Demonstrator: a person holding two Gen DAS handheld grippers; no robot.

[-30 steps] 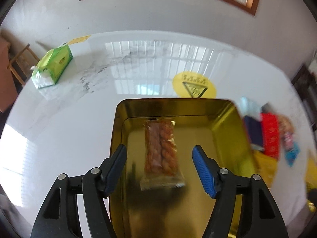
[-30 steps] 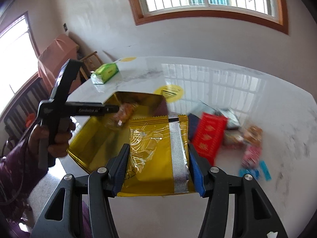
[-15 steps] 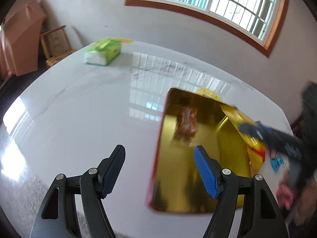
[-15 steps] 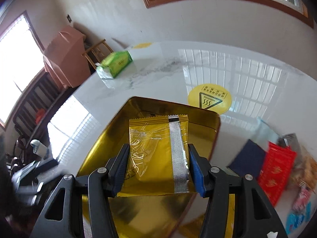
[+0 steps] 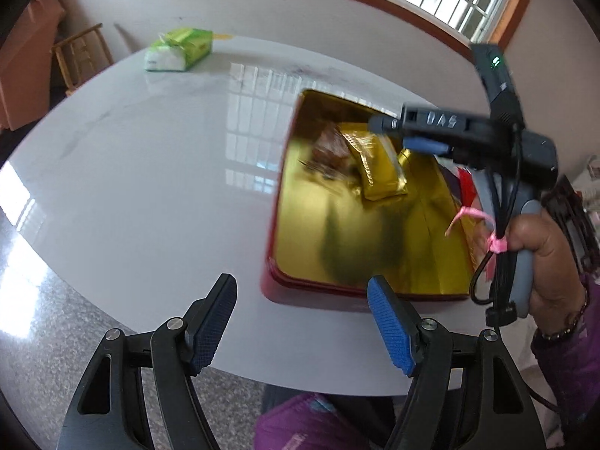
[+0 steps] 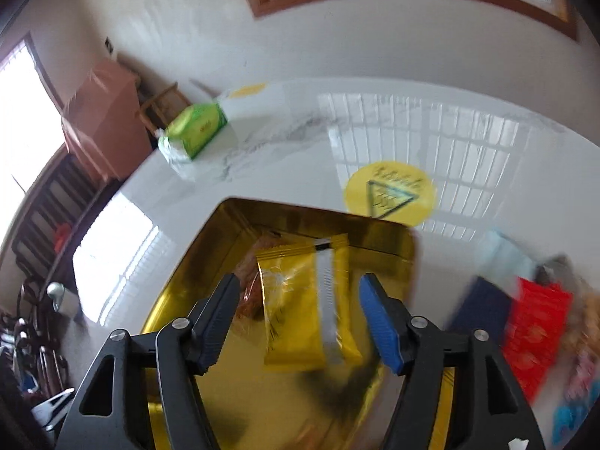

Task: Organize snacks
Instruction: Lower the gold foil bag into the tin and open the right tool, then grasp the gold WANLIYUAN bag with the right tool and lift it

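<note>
Two packets are being laid in the tin (image 6: 375, 240); right gripper (image 6: 300, 315) jaws parted, gold packet (image 6: 303, 300) freed; left gripper (image 5: 302, 322) jaws apart, empty; a straight withdrawal is advised.

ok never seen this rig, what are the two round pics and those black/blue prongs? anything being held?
No robot: a person holds a two-finger claw in each hand, each with a fisheye camera looking along its fingers. The left-wrist picture shows the left claw open and empty, with the right hand and its tool over a gold tin. The right-wrist picture shows the right claw open above the tin, a gold snack packet lying inside beside a brown snack. Nothing is gripped. On the white table: a green tissue pack, a yellow sticker and more snacks.
</note>
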